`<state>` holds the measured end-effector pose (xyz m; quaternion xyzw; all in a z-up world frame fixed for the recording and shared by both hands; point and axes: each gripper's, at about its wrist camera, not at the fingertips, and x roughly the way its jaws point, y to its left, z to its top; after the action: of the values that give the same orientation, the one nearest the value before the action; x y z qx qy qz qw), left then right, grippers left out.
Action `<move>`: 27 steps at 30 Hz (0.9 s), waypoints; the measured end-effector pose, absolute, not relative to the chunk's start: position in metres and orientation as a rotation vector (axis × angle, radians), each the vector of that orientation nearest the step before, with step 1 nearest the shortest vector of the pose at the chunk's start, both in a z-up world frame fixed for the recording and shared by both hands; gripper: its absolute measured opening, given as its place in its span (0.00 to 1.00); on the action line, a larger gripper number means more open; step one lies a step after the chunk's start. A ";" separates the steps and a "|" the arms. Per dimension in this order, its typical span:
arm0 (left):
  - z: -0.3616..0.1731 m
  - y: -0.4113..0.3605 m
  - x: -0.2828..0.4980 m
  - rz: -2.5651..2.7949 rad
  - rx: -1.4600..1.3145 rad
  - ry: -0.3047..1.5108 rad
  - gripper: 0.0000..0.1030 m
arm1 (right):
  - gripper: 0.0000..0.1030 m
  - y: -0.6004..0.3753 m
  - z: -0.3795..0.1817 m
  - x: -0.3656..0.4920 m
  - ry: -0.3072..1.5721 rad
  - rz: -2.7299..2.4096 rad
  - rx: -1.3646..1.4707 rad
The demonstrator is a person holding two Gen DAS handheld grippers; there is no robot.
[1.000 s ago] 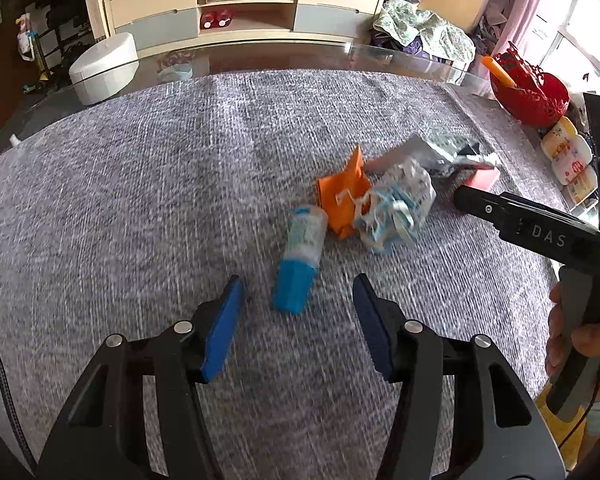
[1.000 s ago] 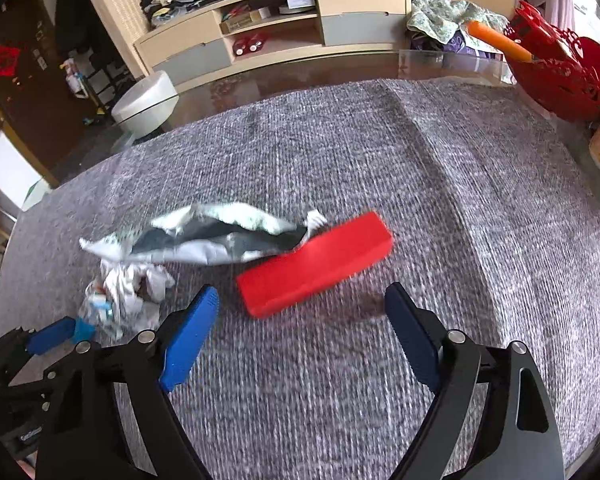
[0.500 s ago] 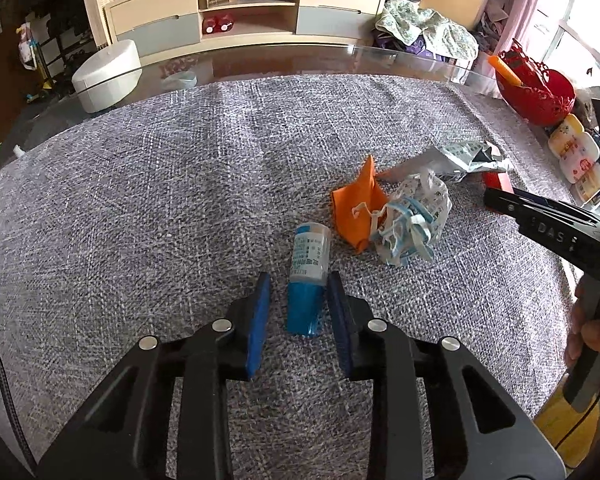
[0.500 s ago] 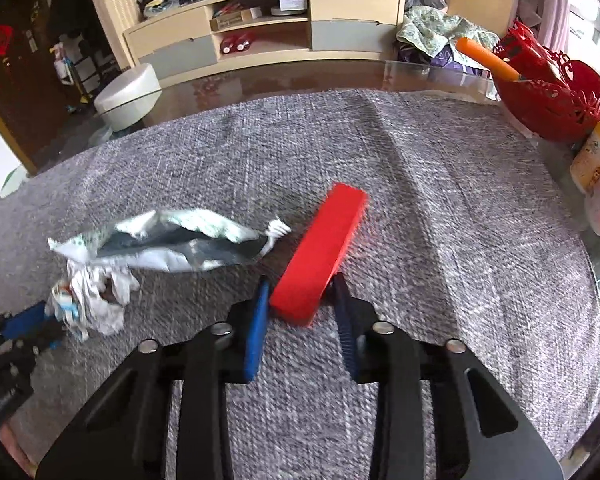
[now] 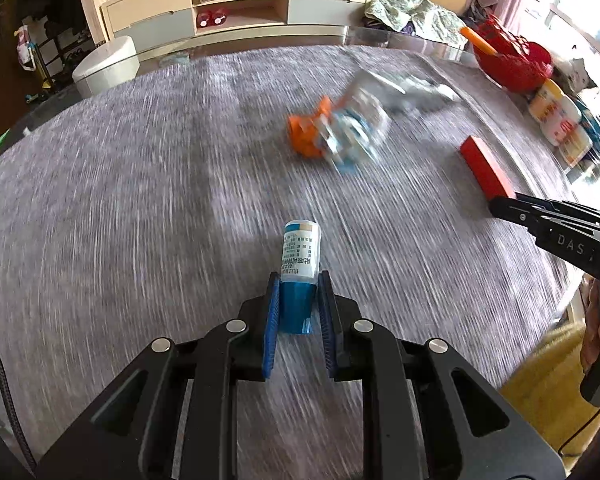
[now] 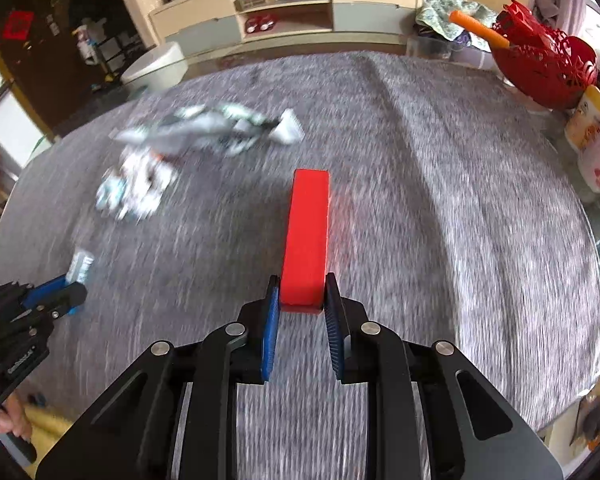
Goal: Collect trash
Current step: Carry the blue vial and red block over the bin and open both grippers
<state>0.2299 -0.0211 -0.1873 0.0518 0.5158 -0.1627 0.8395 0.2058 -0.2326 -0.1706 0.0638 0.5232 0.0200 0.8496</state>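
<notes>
While both tools are loaded, you're at the carry-off step: pick done, drop not yet.

Largest first: the tabletop under its grey woven cloth carries everything. No bin shows in either view, so I can't tell where you're meant to dump.

Left behind near the far middle of the tabletop: a long silver wrapper, a crumpled white-and-blue wad just beside it, and an orange scrap touching the wad. All three are motion-blurred, so details are unclear.

Right gripper: jaws closing, and the pads already press both sides of the near end of the red box. It sticks straight out ahead, toward the right edge of the tabletop. Whether it's clear of the cloth I can't tell.

Left gripper: jaws closing too, clamped on the blue cap end of the small blue-and-white bottle, label end pointing away, over the near middle of the tabletop.

Next move, as I read it:
- Keep the squeeze on both. The box is long and held at one end only, so it may pivot or droop if you swing fast.
- The bottle is round and held by the cap, so it may slip or twist.
- Carry both to the bin, release over it, then come back for the wrapper, wad and scrap.
- Watch the red basket and the bottles at the right edge when swinging the right tool.
</notes>
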 end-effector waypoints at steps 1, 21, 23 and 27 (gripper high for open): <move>-0.187 -0.021 0.222 -0.350 0.104 1.090 0.17 | 0.22 -0.230 -0.170 0.197 1.106 0.062 0.136; -0.185 -0.022 0.063 -0.401 0.058 1.085 0.16 | 0.21 -0.194 -0.161 0.057 1.095 0.201 0.092; -0.188 -0.022 0.050 -0.403 0.061 1.092 0.16 | 0.21 -0.192 -0.161 0.047 1.091 0.215 0.102; -0.196 -0.023 0.029 -0.403 0.066 1.102 0.16 | 0.21 -0.187 -0.166 0.025 1.102 0.240 0.101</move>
<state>0.0294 -0.0235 -0.1956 0.0310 0.5200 -0.1899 0.8322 0.0251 -0.1868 -0.1658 0.0476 0.5219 0.1136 0.8441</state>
